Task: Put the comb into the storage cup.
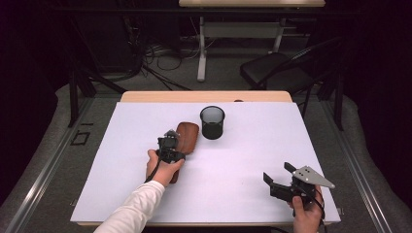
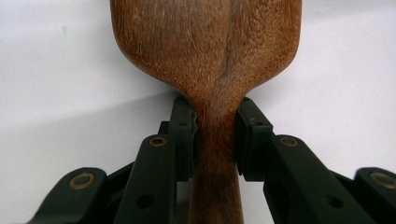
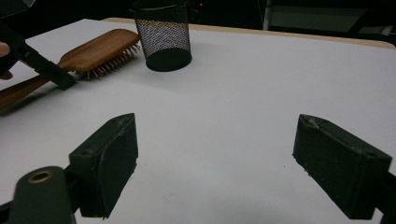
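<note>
Your left gripper (image 2: 215, 140) pinches the hairbrush (image 2: 210, 60) neck; right gripper (image 3: 215, 168) spread, empty — the head-heavy brush may swivel between the pads.

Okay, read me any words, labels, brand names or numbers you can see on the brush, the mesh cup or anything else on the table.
None: no text can be read anywhere.
Wooden hairbrush: bare wood grain, no brand mark.
Black mesh cup: no label.
White table: no label or number.
</note>
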Tool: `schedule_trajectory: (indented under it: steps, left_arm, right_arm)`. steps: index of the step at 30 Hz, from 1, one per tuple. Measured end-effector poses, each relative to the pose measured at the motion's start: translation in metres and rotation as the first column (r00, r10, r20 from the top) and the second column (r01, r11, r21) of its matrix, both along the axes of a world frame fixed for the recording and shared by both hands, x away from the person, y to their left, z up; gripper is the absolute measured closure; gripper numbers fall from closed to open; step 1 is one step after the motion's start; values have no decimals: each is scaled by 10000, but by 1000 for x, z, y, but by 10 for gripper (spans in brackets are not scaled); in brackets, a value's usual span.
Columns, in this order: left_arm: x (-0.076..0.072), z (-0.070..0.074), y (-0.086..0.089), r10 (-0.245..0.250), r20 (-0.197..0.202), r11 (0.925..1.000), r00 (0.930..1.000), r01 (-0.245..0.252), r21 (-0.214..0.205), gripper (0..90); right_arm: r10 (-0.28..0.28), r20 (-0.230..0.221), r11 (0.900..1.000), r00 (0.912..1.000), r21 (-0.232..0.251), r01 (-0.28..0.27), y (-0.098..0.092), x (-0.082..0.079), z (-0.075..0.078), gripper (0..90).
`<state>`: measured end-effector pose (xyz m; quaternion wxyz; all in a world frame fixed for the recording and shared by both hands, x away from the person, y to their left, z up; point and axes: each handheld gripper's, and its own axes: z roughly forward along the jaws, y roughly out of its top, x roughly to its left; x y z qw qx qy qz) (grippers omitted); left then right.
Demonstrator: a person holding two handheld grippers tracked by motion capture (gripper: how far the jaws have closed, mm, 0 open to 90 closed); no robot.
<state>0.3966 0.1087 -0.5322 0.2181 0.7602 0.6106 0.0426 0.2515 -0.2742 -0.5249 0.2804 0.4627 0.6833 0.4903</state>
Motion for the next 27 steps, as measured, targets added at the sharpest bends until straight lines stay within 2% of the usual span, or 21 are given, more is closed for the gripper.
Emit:
schedule_trajectory:
  steps: [9,16,27]
  left_arm:
    - [0,1,1,47,-46,9998,10000,-47,-199,722]
    - [0,4,4,15,135,9995,9999,-11,-304,724]
    - [-1,5,11,91,415,9971,9991,-59,-758,726]
  right_arm:
    - [-6,-2,10000,10000,-14,6,0,0,0,137]
    - [1,-18,10000,10000,-16,-1,0,0,0,137]
    - [-2,2,10000,10000,-24,2,0,0,0,137]
